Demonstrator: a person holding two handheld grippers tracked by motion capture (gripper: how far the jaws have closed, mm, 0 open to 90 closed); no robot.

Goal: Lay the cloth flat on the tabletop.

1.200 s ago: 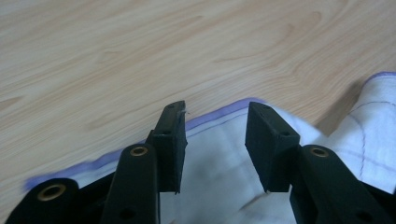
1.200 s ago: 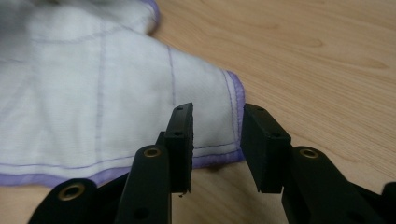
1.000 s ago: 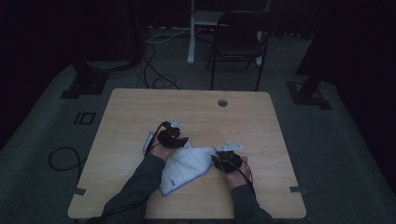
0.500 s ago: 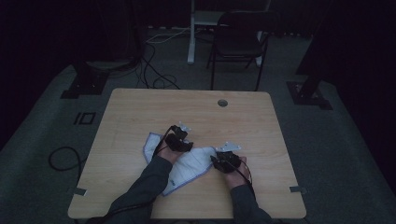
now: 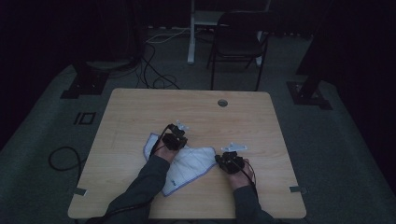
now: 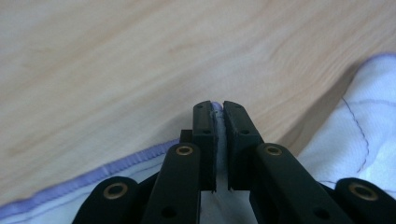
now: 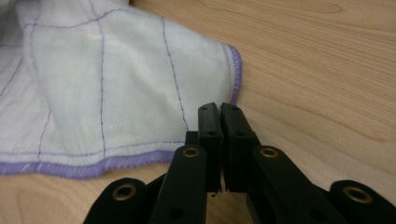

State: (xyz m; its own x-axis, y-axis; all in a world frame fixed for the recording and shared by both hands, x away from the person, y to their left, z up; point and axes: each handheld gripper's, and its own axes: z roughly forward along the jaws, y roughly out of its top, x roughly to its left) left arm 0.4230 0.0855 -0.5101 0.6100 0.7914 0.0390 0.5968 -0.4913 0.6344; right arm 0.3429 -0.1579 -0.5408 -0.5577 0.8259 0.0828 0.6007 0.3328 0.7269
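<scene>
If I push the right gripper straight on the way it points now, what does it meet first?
Most likely the bare wooden table. The right gripper, jaws shut on the cloth at its purple-hemmed corner, points past that corner onto open wood; depth is hard to judge.

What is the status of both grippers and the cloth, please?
Left gripper just closed, shut on cloth edge. Right gripper shut on the cloth corner. Cloth on table. Nothing in the way.
</scene>
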